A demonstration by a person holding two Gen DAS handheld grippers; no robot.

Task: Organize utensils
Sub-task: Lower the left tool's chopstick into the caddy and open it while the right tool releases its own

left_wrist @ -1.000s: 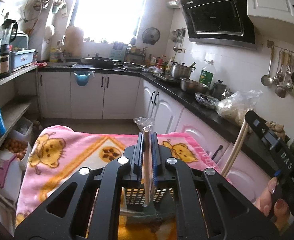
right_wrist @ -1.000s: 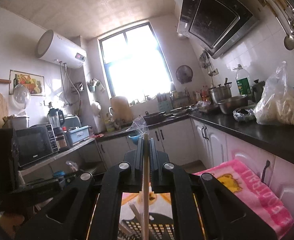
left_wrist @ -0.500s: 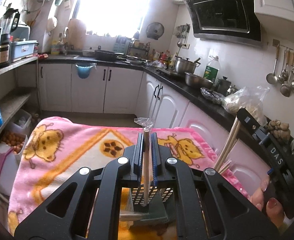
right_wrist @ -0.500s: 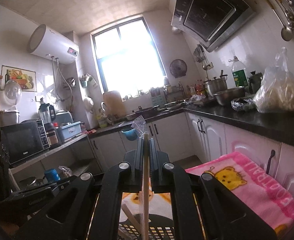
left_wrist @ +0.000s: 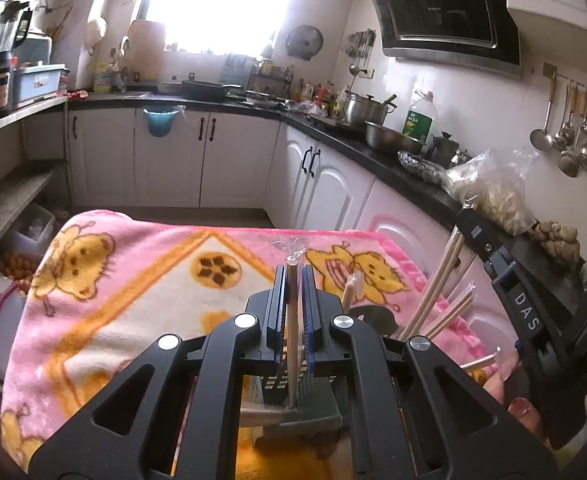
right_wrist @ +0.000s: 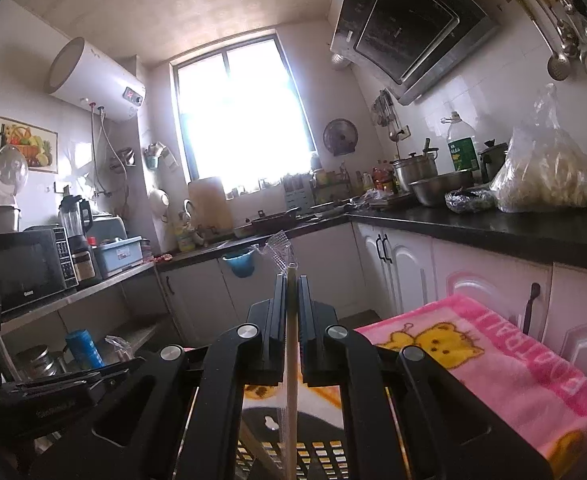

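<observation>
While both my grippers hang over the dark slotted holder [left_wrist: 293, 396], I judge the step in hand to be dropping chopsticks into it. My left gripper [left_wrist: 293, 300] is clenched on a pale wooden chopstick [left_wrist: 292, 344], upright in a clear crinkly wrapper, its lower end down at the holder. My right gripper [right_wrist: 290, 312] pinches a second wrapped chopstick [right_wrist: 289, 400] the same way, straight above the holder's grid of small square holes. In the left view more chopsticks [left_wrist: 433, 312] lean out of the holder at a slant, some bare and round, some in film. It all sits on a fuzzy pink blanket [left_wrist: 133, 272] with yellow cartoon bears. Next, I think, each thin stick must go tip first into an open part of the holder before I let go; smooth wood in slippery film may slide or tip against the ones leaning there
</observation>
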